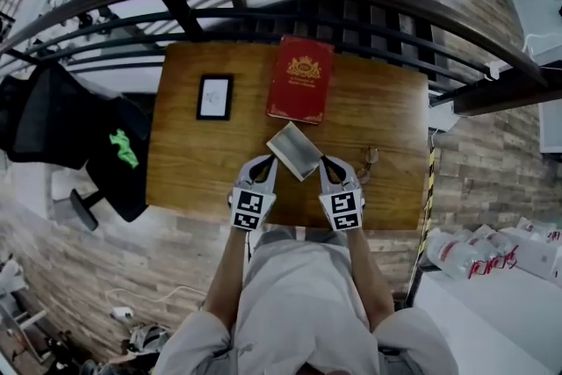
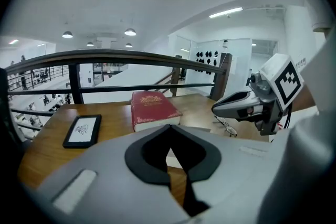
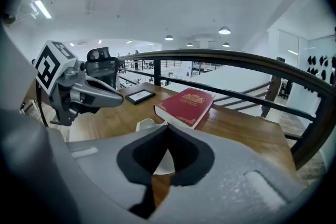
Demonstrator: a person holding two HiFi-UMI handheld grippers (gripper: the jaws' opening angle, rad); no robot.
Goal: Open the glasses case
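Your left gripper [image 1: 267,162] and right gripper [image 1: 328,163] clamp the glasses case [image 1: 296,151] between their fingers; likely stiff, slick, so hold its edges.

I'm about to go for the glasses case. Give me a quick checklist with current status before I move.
1. Case between the grippers: ok, the left gripper and right gripper flank it.
2. Jaws apart, ready to grasp: not ok, both pairs stand together with nothing between them.
3. Case closed: cannot tell.
4. Glasses out of the way: ok, apart, beyond the right gripper.
5. Book clear of the case: cannot tell, it lies close behind.
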